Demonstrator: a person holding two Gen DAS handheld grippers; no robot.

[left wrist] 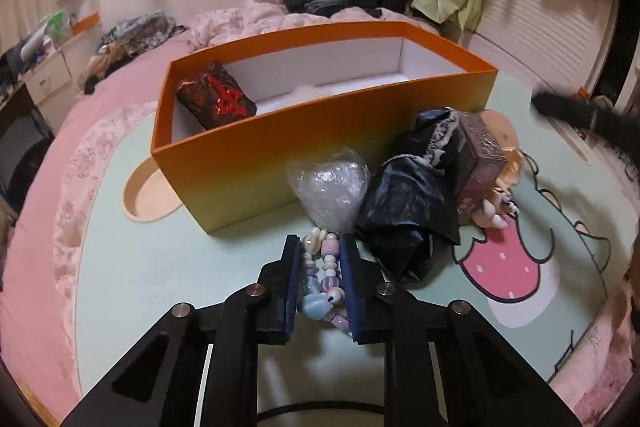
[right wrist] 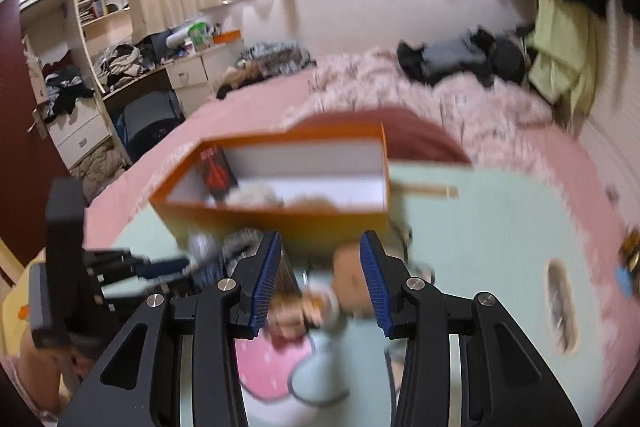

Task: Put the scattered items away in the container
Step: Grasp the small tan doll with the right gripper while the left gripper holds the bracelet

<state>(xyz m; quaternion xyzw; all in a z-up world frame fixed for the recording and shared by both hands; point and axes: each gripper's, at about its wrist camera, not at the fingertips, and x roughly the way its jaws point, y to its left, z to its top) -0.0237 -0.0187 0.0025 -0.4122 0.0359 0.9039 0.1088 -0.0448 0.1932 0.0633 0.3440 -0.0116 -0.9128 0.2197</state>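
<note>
We are clamping the bead bracelet [left wrist: 323,277] in our left gripper [left wrist: 320,251], just before the orange box [left wrist: 280,147]. A clear bag [left wrist: 330,193] and black bag [left wrist: 408,203] are crowding beside it. Our right gripper [right wrist: 320,255] is hovering spread wide over a blurred doll [right wrist: 316,303] on the surface [right wrist: 480,227].

The box [left wrist: 304,151] is matt orange cardboard with a white paper lining. The beaded bracelet [left wrist: 324,279] consists of glossy, glazed-looking beads in pastel tones. The left gripper [left wrist: 320,285] is matt black plastic with ribbed blue finger pads and bright metal pins. The black bag [left wrist: 408,211] is shiny, crinkled plastic film. The clear wrap [left wrist: 330,189] is wrinkled and translucent. The tabletop [left wrist: 168,267] is smooth and matt.
</note>
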